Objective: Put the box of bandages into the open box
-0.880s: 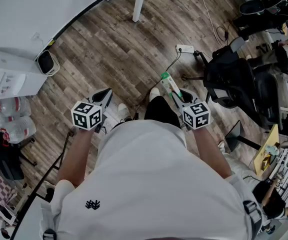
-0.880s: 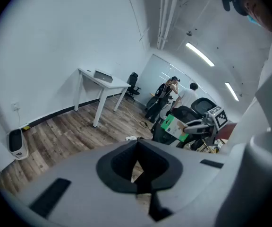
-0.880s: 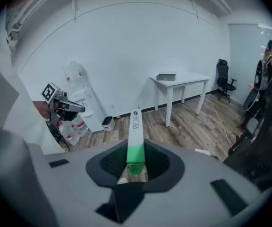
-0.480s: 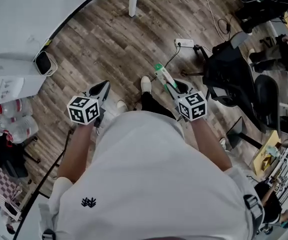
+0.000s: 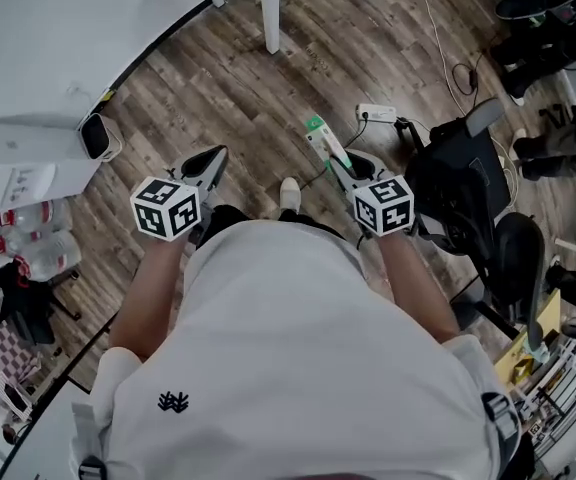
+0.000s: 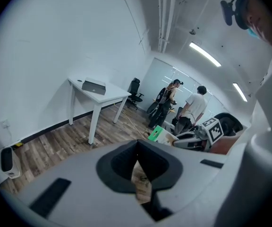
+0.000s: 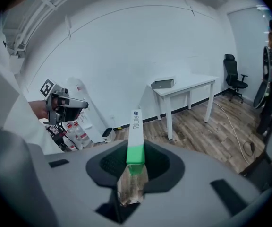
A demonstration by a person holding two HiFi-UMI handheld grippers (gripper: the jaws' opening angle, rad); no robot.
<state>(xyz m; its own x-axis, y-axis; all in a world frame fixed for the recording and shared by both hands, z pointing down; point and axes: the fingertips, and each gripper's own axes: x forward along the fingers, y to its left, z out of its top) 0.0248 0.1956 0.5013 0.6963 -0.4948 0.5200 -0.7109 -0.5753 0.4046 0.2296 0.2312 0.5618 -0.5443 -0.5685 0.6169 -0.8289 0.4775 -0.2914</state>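
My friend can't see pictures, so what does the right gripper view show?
The right claw grips a slim white and green box that sticks out between its jaws. Behind it stand a white table on a wood floor.

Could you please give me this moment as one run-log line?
right claw: shut on box of bandages | left claw: shut, empty | both over wood floor

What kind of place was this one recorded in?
Probably an office or lab room: wood-look floor, a white table and a black office chair.
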